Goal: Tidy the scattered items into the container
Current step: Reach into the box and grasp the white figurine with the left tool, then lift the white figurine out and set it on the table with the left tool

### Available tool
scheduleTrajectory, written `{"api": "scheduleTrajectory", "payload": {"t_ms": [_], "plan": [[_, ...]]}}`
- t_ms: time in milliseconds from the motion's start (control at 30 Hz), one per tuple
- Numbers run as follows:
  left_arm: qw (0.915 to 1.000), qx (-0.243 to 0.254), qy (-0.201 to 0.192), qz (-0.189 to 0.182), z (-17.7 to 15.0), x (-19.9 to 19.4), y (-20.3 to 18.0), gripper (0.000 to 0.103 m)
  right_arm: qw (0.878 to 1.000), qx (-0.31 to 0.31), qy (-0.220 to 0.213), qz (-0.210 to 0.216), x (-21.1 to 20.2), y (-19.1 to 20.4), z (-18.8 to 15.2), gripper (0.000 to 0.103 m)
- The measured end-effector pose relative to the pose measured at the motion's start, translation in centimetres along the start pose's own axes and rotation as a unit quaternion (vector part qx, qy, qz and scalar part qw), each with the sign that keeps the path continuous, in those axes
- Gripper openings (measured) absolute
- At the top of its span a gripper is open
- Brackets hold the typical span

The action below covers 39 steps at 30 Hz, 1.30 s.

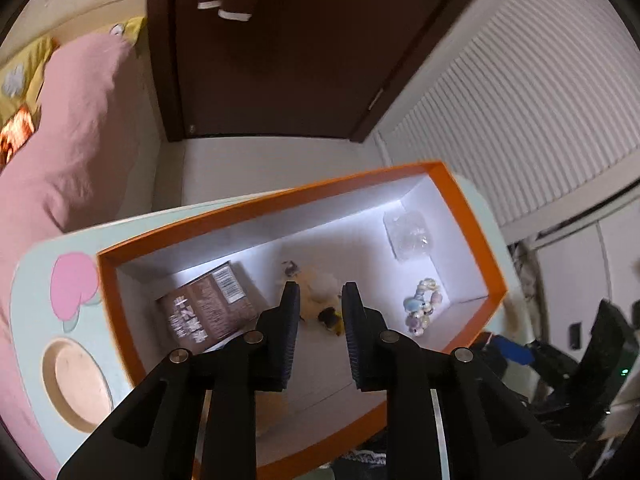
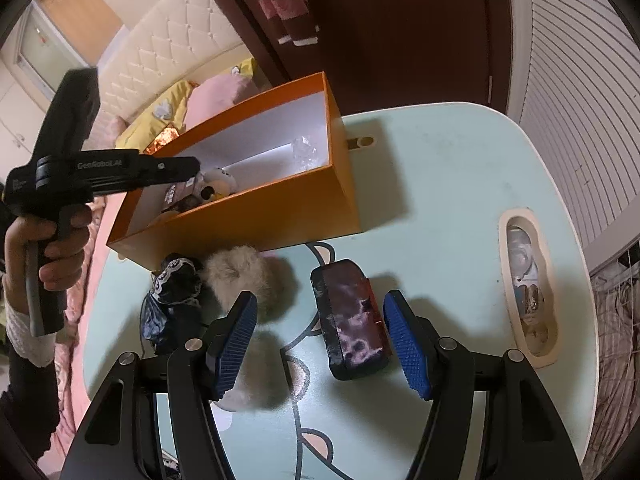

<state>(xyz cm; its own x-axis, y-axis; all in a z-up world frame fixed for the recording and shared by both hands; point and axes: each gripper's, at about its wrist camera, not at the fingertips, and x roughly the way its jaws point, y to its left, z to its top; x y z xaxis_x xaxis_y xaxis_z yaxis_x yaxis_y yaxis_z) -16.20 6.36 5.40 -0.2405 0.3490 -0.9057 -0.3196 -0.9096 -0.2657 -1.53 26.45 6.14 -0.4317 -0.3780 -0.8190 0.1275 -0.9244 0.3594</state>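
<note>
Pale mint table (image 2: 440,184) beside a bed carries an orange box (image 2: 280,212) near its far left edge. Inside the box lie a brown packet (image 1: 212,308), a cream plush toy (image 1: 320,292), a bead bracelet (image 1: 422,306) and a clear wrapper (image 1: 408,234). Above the box, the left gripper (image 1: 320,300) points down with its jaws a little apart, nothing between them. Nearer the front edge, the right gripper (image 2: 320,324) stands half open astride a dark purple pouch (image 2: 352,320), pads not touching it. Beside it lie a fluffy pompom (image 2: 240,276) and a black lace-trimmed bundle (image 2: 172,296).
</note>
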Motion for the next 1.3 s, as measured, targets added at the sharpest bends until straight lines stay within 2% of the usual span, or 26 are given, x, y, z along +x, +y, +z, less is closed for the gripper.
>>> {"api": "scheduleTrajectory", "payload": {"t_ms": [200,333,633,733,800,867,1033,1100,1300], "plan": [[0.9979,0.019,0.015,0.061,1.0,2.0,-1.3,0.027,1.000,0.000,0.001,0.001,-0.1,-0.1,-0.2,0.065],[0.9950,0.031,0.023,0.092,1.1,2.6,-1.7,0.039,1.000,0.003,0.000,0.002,-0.1,-0.3,-0.1,0.065],[0.9934,0.038,0.029,0.105,1.5,3.3,-1.7,0.041,1.000,0.003,0.008,0.005,0.2,0.0,-0.3,0.065],[0.9912,0.040,0.044,0.118,1.2,4.1,-1.7,0.049,1.000,0.003,0.006,0.006,0.2,0.1,-0.3,0.065],[0.9912,0.039,0.049,0.117,0.9,4.6,-1.4,0.049,1.000,0.002,0.005,0.007,0.2,0.1,-0.2,0.065],[0.9916,0.051,0.043,0.111,0.7,4.4,-1.7,0.037,1.000,0.000,0.006,0.007,0.3,0.2,-0.2,0.065],[0.9941,0.046,0.037,0.091,0.4,4.1,-1.4,0.037,1.000,0.000,0.009,0.006,0.5,0.2,-0.1,0.065],[0.9964,0.039,0.030,0.069,0.3,3.7,-1.0,0.037,1.000,0.000,0.009,0.006,0.5,0.2,-0.1,0.065],[0.9988,0.037,-0.028,0.015,-0.6,-0.4,-1.0,0.037,1.000,-0.003,0.012,0.006,0.6,0.3,0.1,0.065]]}}
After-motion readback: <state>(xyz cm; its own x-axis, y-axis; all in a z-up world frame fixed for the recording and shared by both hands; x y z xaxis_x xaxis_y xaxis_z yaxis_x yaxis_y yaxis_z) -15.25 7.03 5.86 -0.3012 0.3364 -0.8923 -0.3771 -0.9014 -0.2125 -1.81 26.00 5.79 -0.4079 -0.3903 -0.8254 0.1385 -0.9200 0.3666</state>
